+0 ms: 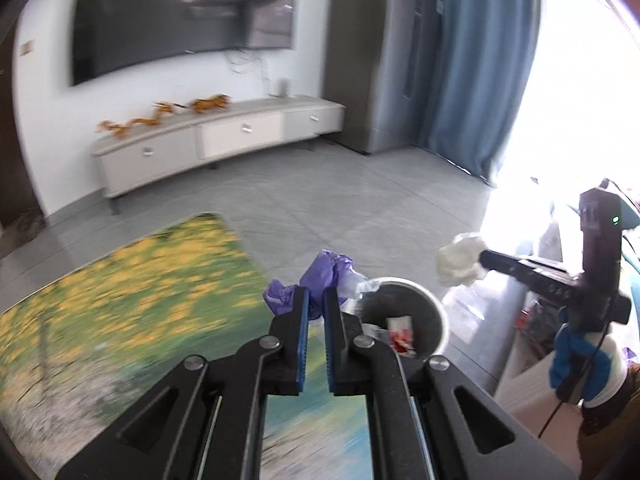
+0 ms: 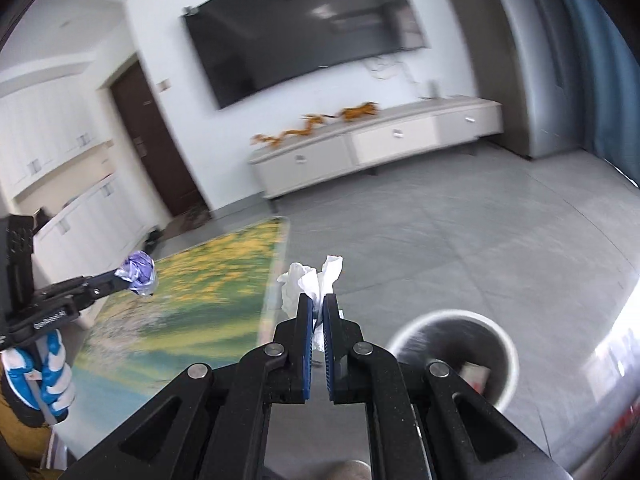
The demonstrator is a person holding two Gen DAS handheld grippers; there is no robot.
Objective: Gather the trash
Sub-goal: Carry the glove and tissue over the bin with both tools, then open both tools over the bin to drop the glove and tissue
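Above the bin: the left gripper is pinching a crumpled purple plastic wrapper between its blue-padded jaws, which are standing narrow around it, just beside the rim of the round grey waste bin with a white rim.
Right tool: the right gripper is clamping a crumpled white paper tissue, jaws nearly together, the tissue sticking out above and below the pads.
Bin contents: the left wrist view is showing a red-and-white wrapper scrap lying inside the bin; the right wrist view is showing the same bin lower right on the grey tiled floor, its inside blurred.
Only in the left view: the right gripper is appearing from the side with the white tissue at its tip, a hand in a blue-and-white glove under it, beside a blue curtain and a glaring window.
Only in the right view: the left gripper is reaching in from the left edge with the purple wrapper at its tip, a gloved hand below it, plus a dark brown door and white cabinets.
Both views: a table top with a yellow-and-green flower print, a dark wall television and a long pale low cabinet with orange figurines.
Hard to make out: both pictures are smearing with motion; the print on the wrapper is unreadable; the items at the left view's right edge are washed out by glare and cut off.
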